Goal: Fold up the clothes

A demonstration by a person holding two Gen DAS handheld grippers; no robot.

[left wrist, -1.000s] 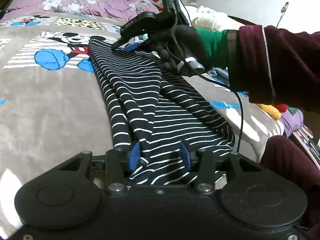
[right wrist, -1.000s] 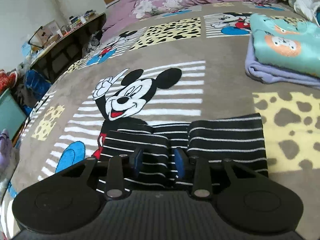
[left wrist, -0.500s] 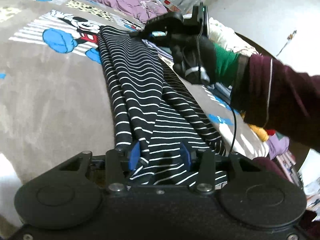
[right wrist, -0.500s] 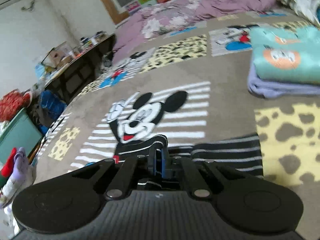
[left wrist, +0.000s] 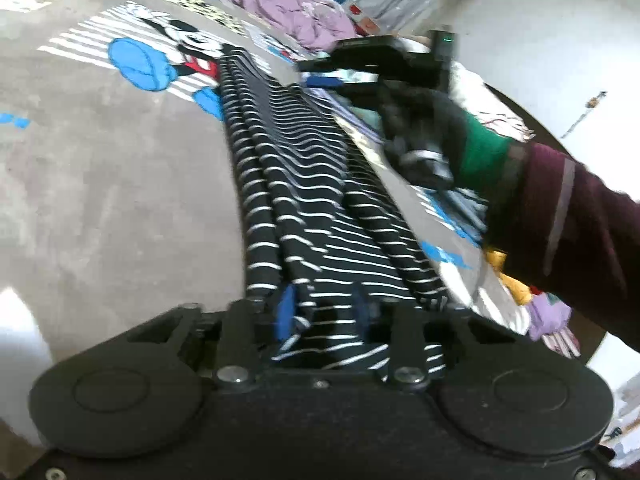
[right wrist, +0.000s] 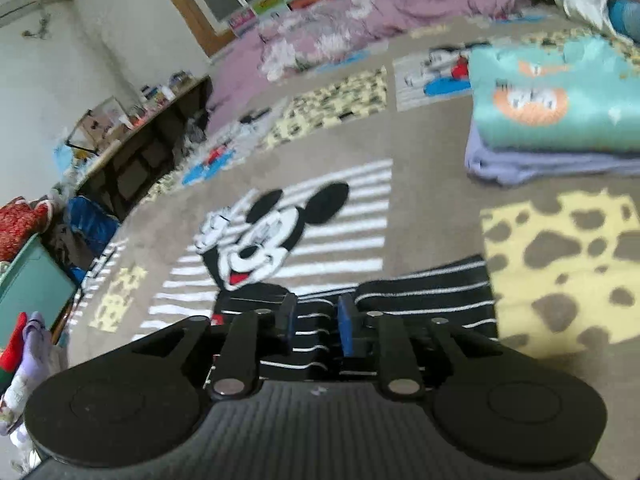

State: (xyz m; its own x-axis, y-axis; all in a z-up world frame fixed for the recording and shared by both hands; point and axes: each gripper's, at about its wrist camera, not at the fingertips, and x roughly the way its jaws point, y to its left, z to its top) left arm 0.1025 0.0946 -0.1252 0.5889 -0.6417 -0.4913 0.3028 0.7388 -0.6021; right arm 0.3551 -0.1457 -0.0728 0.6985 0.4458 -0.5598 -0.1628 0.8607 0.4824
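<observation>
A black garment with thin white stripes (left wrist: 304,184) lies folded into a long narrow strip on the Mickey Mouse blanket (left wrist: 100,184). My left gripper (left wrist: 320,312) is open, its blue pads on either side of the near end of the strip. My right gripper (right wrist: 316,320) is open over the far end of the garment (right wrist: 424,292). In the left wrist view the right gripper (left wrist: 328,76) shows just above the far end, held by a black-gloved hand.
A folded teal top on a lilac one (right wrist: 552,120) lies on the blanket to the right of the far end. A rumpled purple duvet (right wrist: 400,20) lies at the back. A cluttered desk (right wrist: 132,140) and storage boxes stand off the bed to the left.
My right gripper shut on the far end half a second ago and has now opened again. Both cameras have tilted and shifted; the garment looks drawn out straighter.
</observation>
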